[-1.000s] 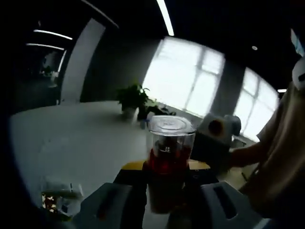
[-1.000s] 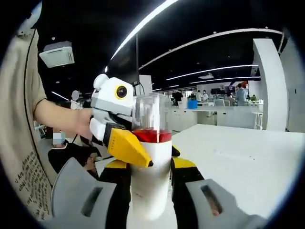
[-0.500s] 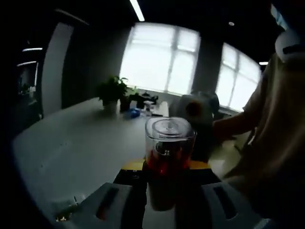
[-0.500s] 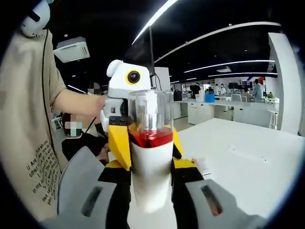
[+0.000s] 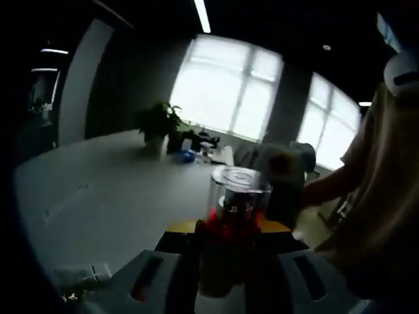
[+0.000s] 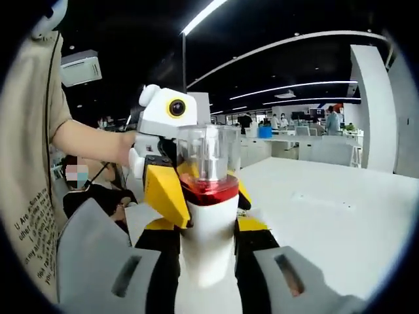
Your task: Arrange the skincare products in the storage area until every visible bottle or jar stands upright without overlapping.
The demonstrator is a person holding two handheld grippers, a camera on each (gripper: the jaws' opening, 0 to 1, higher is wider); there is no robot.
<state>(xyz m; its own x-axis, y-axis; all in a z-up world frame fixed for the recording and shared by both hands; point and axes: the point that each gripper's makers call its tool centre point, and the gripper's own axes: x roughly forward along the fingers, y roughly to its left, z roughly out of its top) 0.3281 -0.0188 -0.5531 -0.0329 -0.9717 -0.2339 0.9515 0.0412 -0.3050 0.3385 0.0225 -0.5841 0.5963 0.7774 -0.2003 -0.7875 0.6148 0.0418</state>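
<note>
While gripped: both tongs pinch one bottle (image 6: 208, 216), held upright above the tabletop (image 6: 327, 216).
Right tongs (image 6: 206, 261): clamp its white body.
Left tongs (image 5: 226, 261): hold it too; contact dim, bottle base cut off.
Right view: left tongs (image 6: 171, 196) beside clear cap.

bottle (image 6: 208, 222) base cut off, left gripper (image 6: 171, 196) fingers part-hidden behind it

An open-plan office: long ceiling light strips (image 6: 308, 40) run over rows of white workstations (image 6: 308, 140) where people stand in the background, while a broad white desk (image 5: 98, 190) carries a potted plant (image 5: 157, 124) before tall bright windows (image 5: 229, 88).
</note>
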